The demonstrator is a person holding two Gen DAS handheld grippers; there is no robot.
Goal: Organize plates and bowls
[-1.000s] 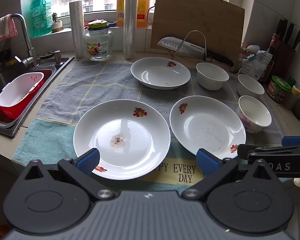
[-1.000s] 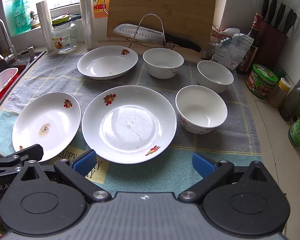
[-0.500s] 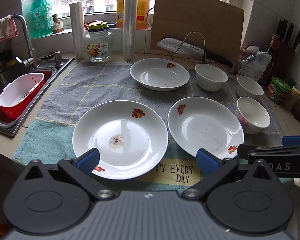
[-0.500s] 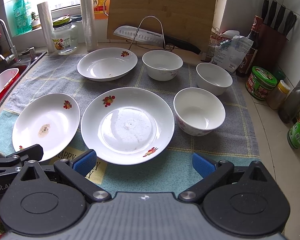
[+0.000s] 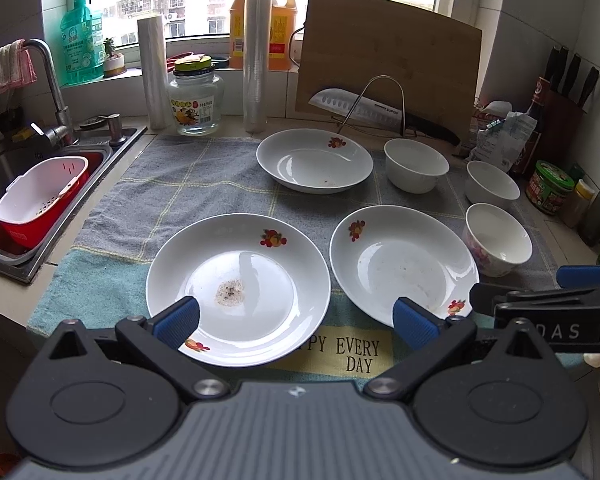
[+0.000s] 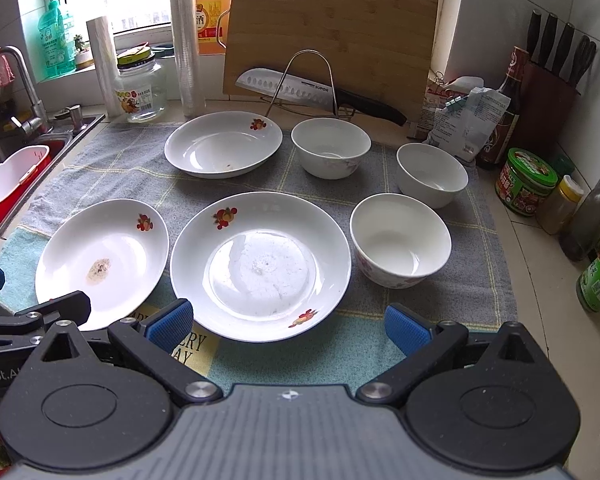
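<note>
A: Both tools are poised at the near edge of the table [image 6: 548, 280], and nothing has been picked up yet. The left gripper [image 5: 296, 318] has its jaws spread wide and empty, framing the speckled plate [image 5: 238, 288] dead ahead at twelve o'clock.

B: Same on the other side: the right gripper [image 6: 286, 326] is wide open, holding nothing, lined up on the middle plate [image 6: 260, 266]. My guess is each tool is squared to its own plate so a rim grab comes straight on.

A: The third plate [image 6: 223, 144] sits further back, around eleven o'clock from the right camera. The bowls fan out to the right: the flowered bowl [image 6: 400, 240] at two o'clock just beside the middle plate, the far bowl [image 6: 331, 147] at twelve, the corner bowl [image 6: 432, 174] at one.

B: All six sit apart on the towel [image 6: 340, 344], none stacked, so I judge the sorting hasn't begun. The cloth probably cushions them and stops sliding.

A: Risk? Those plates are shallow and glossy; a rim pinch could slip.

B: And the speckled plate carries crumbs at its centre, so tilting it may spill them.
</note>
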